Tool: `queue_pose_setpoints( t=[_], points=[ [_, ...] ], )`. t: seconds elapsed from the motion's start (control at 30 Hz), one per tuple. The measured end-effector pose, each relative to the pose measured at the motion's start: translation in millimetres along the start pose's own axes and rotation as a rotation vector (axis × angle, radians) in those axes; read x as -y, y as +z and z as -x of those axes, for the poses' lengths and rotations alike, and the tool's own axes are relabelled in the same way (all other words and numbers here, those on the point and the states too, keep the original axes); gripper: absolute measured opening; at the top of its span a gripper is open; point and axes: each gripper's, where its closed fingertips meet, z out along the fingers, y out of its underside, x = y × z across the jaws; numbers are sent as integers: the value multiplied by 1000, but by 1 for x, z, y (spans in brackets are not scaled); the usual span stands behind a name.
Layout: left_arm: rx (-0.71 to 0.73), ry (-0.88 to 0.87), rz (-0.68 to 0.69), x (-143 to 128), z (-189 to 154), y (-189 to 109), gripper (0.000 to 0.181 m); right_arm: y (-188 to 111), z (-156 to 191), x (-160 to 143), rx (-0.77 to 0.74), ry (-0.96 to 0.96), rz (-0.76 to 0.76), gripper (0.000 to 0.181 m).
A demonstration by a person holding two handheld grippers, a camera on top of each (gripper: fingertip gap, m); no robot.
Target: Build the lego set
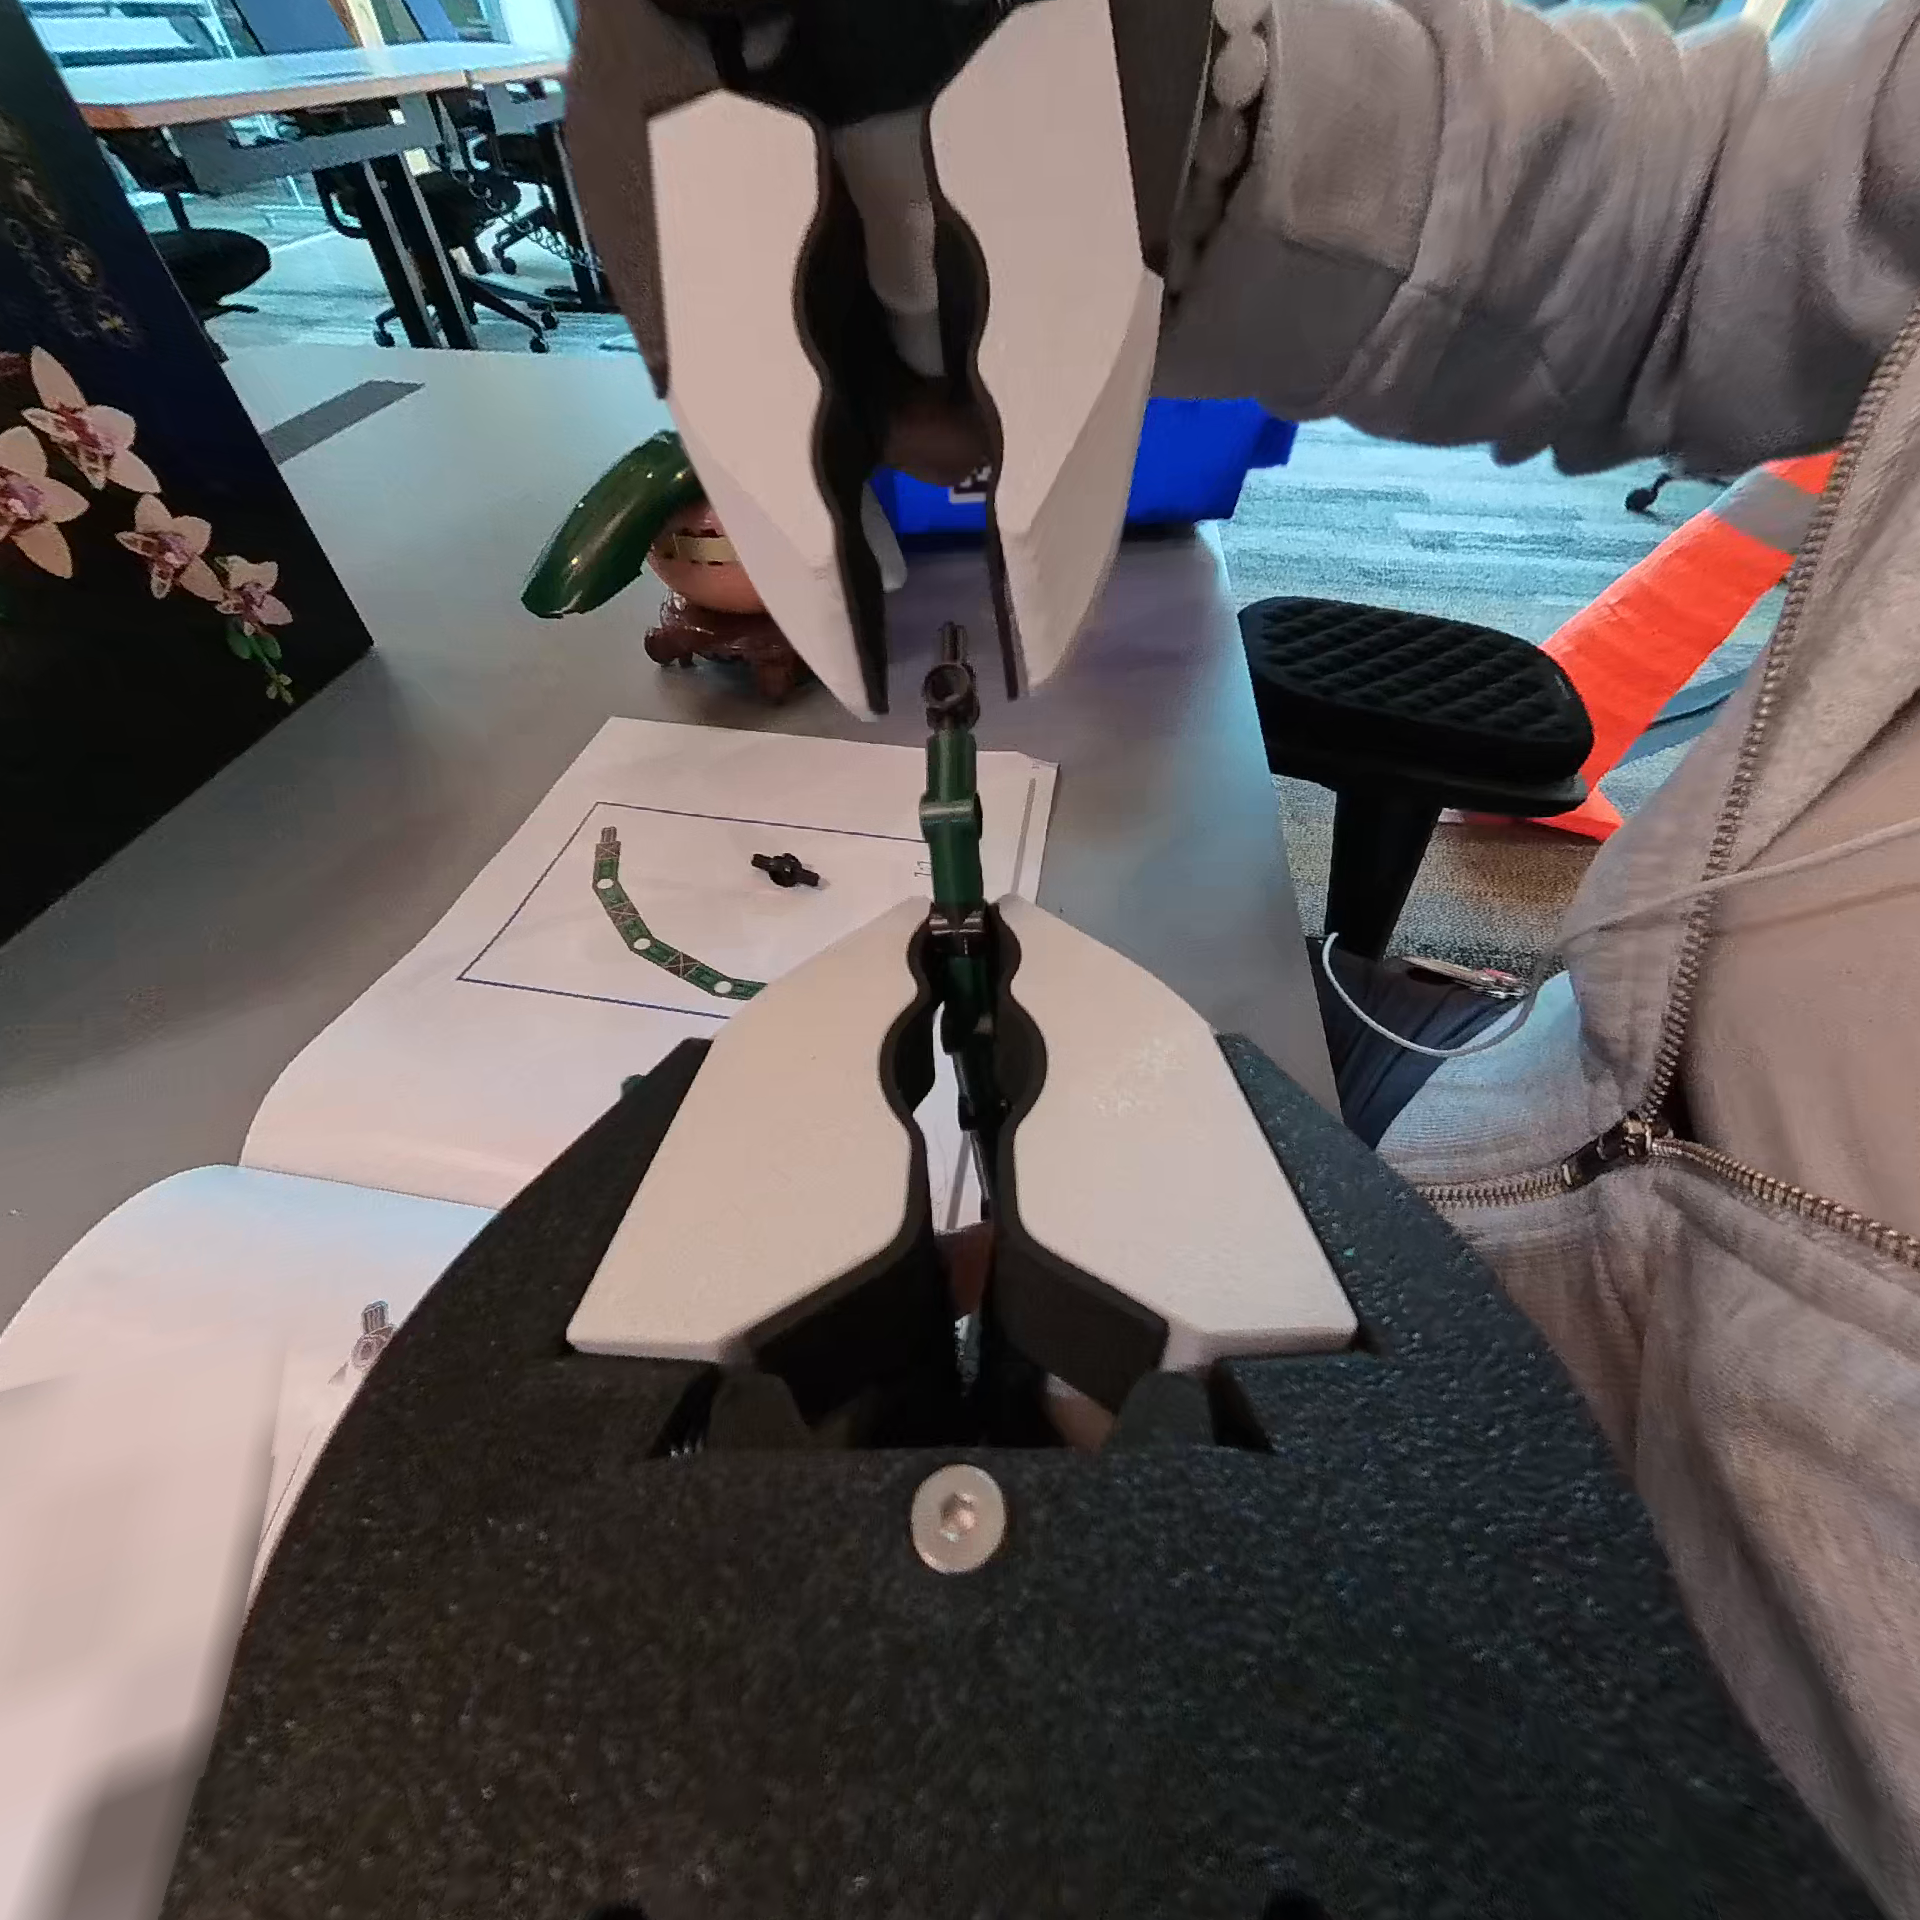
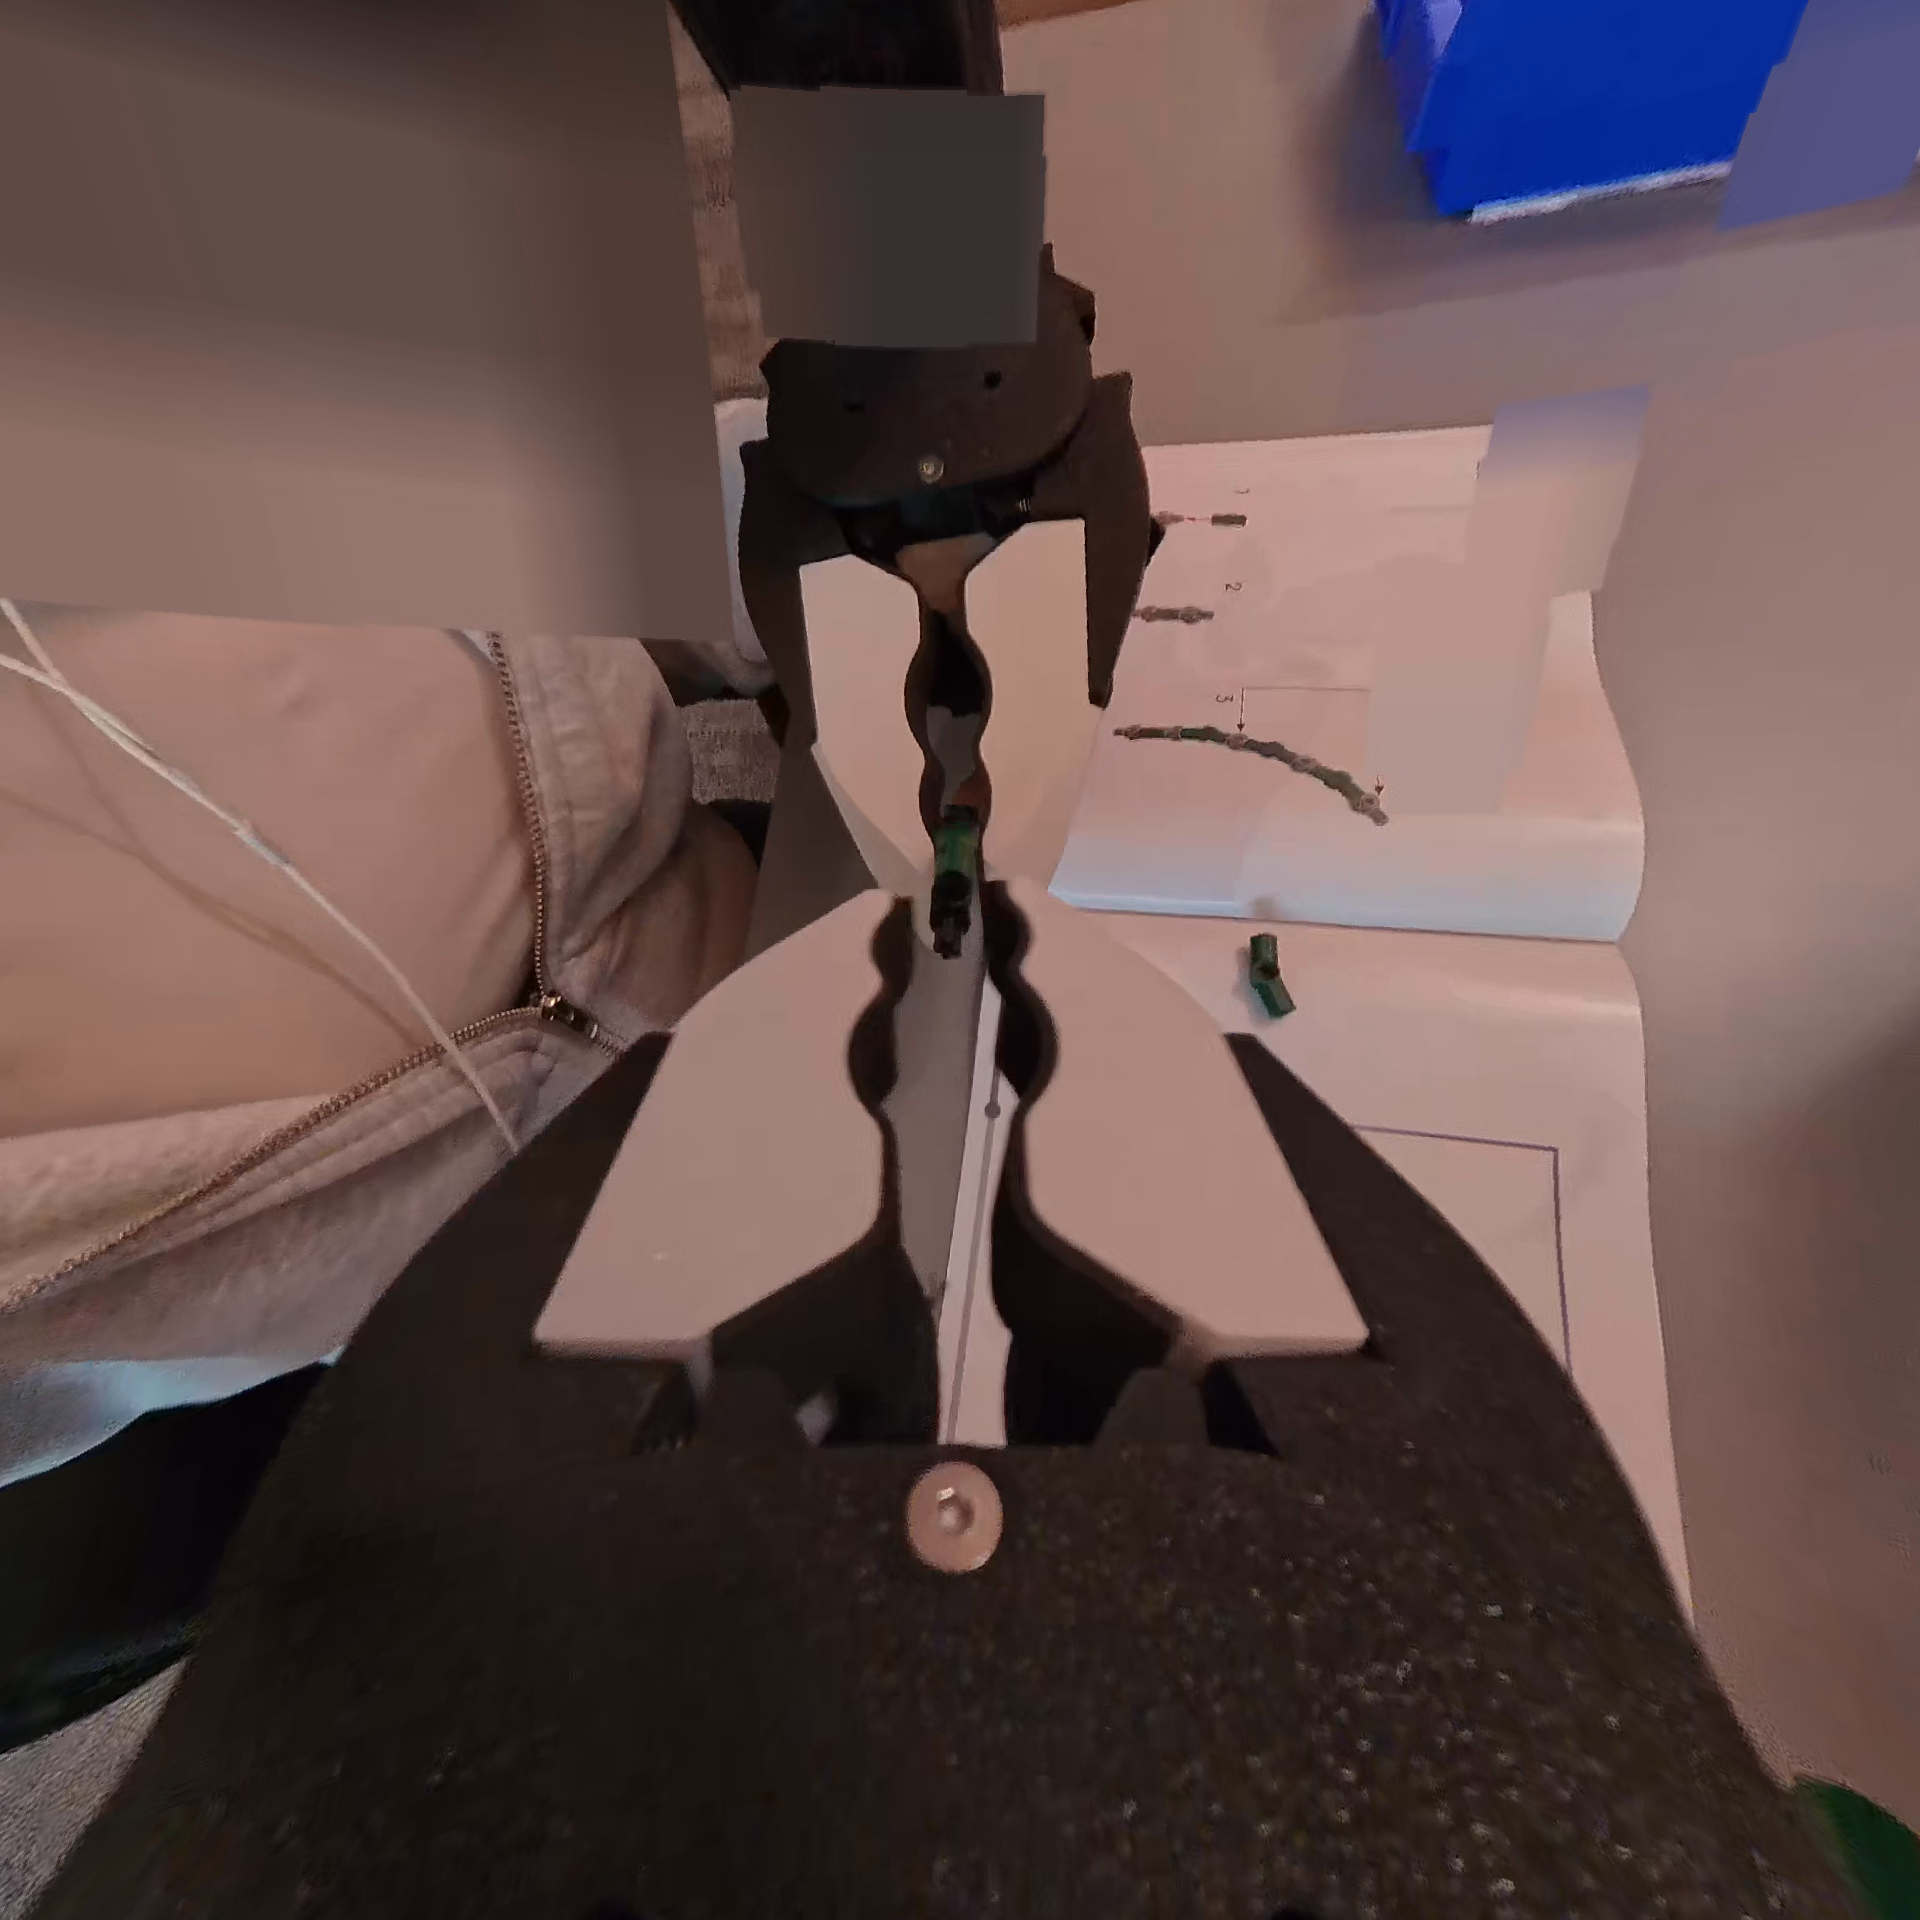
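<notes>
The green stem point(image 1: 954, 862) stands up out of the left gripper point(image 1: 961, 920), pinched between the tips, its lower part running down through the narrow gap between the two white fingers point(image 1: 790, 1122). A black connector point(image 1: 949, 698) caps the stem's far end. That cap sits right between the tips of the right gripper point(image 1: 940, 686), which comes in from above and opposite, jaws parted a little wider than the connector; whether they touch it cannot be told.

From the right wrist view, the same meeting: the stem point(image 2: 956, 847) pokes out of the left gripper point(image 2: 951, 831) ahead, and its black end point(image 2: 948, 914) reaches just into the mouth of the right gripper point(image 2: 951, 920), whose white fingers point(image 2: 727, 1143) stand narrowly apart with nothing clamped.

Below and beyond the left gripper, a small black pin point(image 1: 787, 869) lies on the instruction sheet point(image 1: 727, 790), beside a printed curved green stem. To the right of the right gripper, a loose green piece point(image 2: 1270, 987) rests on the paper point(image 2: 1351, 1039).

Farther out past the right gripper's fingers, a green leaf point(image 1: 608, 540) and a reddish-brown pot point(image 1: 717, 613) sit on the grey table point(image 1: 416, 499). The dark box with orchids printed on it point(image 1: 135, 540) stands at far left. A blue bin point(image 1: 1195, 468) shows behind the right gripper, a black chair armrest point(image 1: 1413, 707) off the table's right edge, an orange cone point(image 1: 1683, 582) beyond it. A grey zip sleeve point(image 1: 1507, 208) carries the right gripper.
</notes>
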Motion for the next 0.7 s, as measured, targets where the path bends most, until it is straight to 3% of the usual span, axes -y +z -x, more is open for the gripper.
queue_pose_setpoints(
  t=[0.23,0.37,0.5,0.7],
  points=[
    [9,21,-3,0,1,0,6,0,-1,3,-15,-35,-50,6],
    [10,40,-48,7,0,-2,18,0,3,3,-7,-73,-50,6],
    [1,62,-81,13,-4,-3,14,5,4,0,-3,-86,-22,6],
    [-10,82,-24,8,-7,-3,6,10,9,-5,3,-112,15,6]
  ],
)
